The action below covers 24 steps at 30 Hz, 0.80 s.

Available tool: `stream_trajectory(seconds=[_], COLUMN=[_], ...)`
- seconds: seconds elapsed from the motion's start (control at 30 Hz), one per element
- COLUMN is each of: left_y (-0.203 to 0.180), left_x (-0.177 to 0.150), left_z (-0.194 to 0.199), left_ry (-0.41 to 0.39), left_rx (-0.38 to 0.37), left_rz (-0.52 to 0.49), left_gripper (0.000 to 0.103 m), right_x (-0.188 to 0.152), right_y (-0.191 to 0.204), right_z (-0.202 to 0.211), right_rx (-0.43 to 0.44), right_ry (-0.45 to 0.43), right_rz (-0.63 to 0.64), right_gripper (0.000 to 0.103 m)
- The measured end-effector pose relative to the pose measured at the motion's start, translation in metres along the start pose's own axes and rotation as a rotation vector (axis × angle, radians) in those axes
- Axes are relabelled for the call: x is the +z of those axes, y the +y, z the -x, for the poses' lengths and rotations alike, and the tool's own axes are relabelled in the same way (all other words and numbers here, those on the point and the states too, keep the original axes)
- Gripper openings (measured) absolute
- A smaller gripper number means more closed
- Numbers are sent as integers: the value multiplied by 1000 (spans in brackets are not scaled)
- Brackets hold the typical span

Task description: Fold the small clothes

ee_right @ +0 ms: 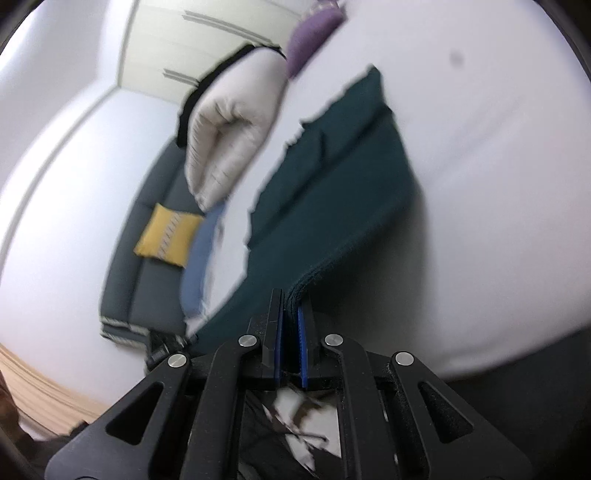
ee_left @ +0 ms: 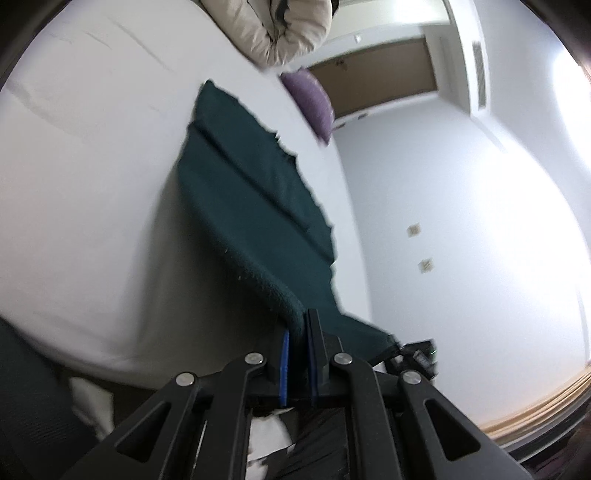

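A dark green garment (ee_left: 243, 192) lies partly on the white bed (ee_left: 92, 166), its near edge raised off the sheet. My left gripper (ee_left: 298, 325) is shut on one near corner of it, the hem pinched between the blue pads. In the right wrist view the same green garment (ee_right: 332, 177) stretches away from my right gripper (ee_right: 291, 295), which is shut on the other near corner. The right gripper (ee_left: 417, 356) shows at the garment's far end in the left wrist view. The left gripper (ee_right: 166, 345) shows low left in the right wrist view.
A beige padded jacket (ee_right: 229, 125) and a purple cloth (ee_right: 310, 33) lie at the far side of the bed. A blue cloth (ee_right: 201, 254) hangs by the bed's edge. A grey sofa (ee_right: 147, 266) with a yellow cushion (ee_right: 166, 234) stands against the wall.
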<state>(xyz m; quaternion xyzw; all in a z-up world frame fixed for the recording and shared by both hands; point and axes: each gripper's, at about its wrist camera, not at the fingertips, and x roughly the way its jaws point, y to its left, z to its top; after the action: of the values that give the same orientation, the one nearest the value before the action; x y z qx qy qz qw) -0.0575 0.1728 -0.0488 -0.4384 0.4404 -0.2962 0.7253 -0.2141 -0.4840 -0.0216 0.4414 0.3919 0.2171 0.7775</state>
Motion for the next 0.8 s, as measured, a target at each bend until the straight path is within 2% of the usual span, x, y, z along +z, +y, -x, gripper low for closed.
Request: stream_trajectory(seconds=[0.1,0.23,0.33,0.4,0.5,0.57,0.63,0.7,0.77,0.8], left_y=[-2,0,3,4,7,4,3,1,-3,0], left_x=[17,50,77,94,119,137,146,143,128,118], left_z=[2,-2,-6,-9,-16,-26,-35,-35,-30,-27], left_ry=[-54,-122,-169,-194,-219,-221,-232,-227,-209,-188], left_rx=[-42,-110,-121,-135,-137,-95,-7,1,70,111], left_rz=[25,86,113,126,139,104,69,34,-37,-58], left_gripper=[9,6,6,0,0,0,0,0,0,9], right_x=[23,58,88,107,135,150,164,173,172,169], right_y=[15,23,21,19,11,8,6,-5,-6,-4], right_z=[-12,-32,-45,-53,-71,-85,-101,-114,-123,-125], right_rx=[39,44,61,68,72,61,40,38,40,34], right_ry=[-50,-99,-134,-158,-189,-202,-207,-196,-188,-172], right_rz=[-10,-31,-57,-76,-117,-128,-123,-136,-130,-103], right_gripper=[6,6,6,6,6,6,6,6,6,6])
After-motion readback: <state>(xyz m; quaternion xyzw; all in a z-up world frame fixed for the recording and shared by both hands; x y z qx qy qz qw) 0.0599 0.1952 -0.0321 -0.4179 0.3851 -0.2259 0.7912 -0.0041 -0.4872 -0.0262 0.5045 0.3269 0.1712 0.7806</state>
